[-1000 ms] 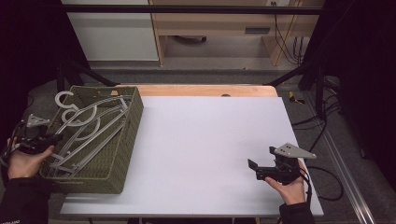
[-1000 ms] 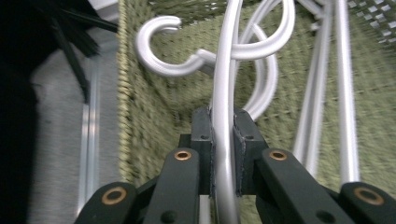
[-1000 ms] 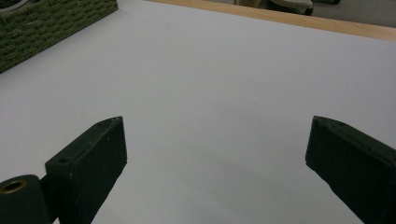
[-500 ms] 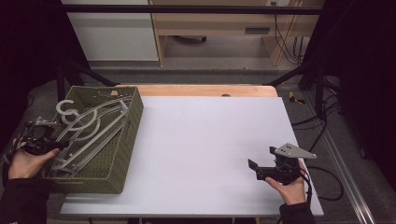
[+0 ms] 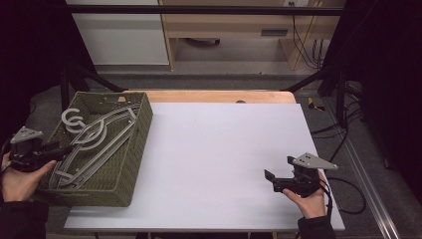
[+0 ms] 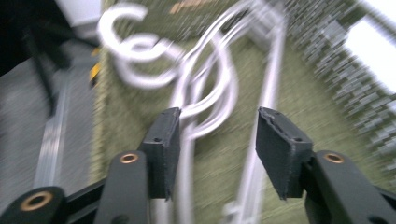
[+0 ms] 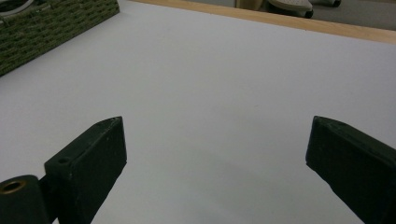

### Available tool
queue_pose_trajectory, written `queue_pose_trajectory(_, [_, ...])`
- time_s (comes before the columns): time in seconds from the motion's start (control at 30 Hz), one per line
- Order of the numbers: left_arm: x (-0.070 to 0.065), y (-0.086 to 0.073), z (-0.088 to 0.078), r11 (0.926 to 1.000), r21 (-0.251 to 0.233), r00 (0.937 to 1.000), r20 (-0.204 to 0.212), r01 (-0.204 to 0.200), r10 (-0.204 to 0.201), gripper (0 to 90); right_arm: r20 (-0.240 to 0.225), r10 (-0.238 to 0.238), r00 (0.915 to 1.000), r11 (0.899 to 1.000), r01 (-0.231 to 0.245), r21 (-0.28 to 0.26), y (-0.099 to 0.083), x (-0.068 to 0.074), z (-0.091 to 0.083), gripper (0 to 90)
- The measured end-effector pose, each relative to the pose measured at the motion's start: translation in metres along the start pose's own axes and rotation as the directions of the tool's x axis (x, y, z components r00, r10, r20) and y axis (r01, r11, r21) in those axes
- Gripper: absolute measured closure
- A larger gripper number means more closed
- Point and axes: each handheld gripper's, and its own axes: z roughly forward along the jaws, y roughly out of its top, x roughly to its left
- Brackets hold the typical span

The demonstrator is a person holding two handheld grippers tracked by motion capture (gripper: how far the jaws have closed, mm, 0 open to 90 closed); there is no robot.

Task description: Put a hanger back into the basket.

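Note:
Several grey clothes hangers (image 5: 99, 137) lie tangled in a green woven basket (image 5: 142, 129) on the left of the white table (image 5: 224, 149). At the basket's left rim, my left gripper (image 5: 62, 149) points in over the hangers. Its jaws have just been opening. In the blurred left gripper view, hanger wires (image 6: 205, 70) run under and between the spread jaws of the left gripper (image 6: 217, 116), and the pads do not press on them. My right gripper (image 5: 268, 179) rests low at the table's front right. It is open (image 7: 215, 130) with only bare tabletop between its jaws.
A wooden strip (image 5: 224, 96) borders the table's far edge. Dark frame legs stand behind the basket, and cables (image 5: 348, 194) trail off the right side. The basket's corner (image 7: 56, 23) lies far left in the right gripper view.
The left gripper's jaws have spread apart and the hand has shifted a little at the basket's rim. The hanger hooks have sunk slightly into the basket. The right gripper has kept still.

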Motion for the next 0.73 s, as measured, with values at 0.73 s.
queue_pose_trajectory(0.73, [-0.105, -0.021, -0.004, 0.9713, -0.232, 0.9598, 0.257, -0.052, 0.112, 10.9, -0.039, 0.017, 0.9991, 0.998, -0.019, -0.066, 0.001, -0.003, -0.009, 5.0])
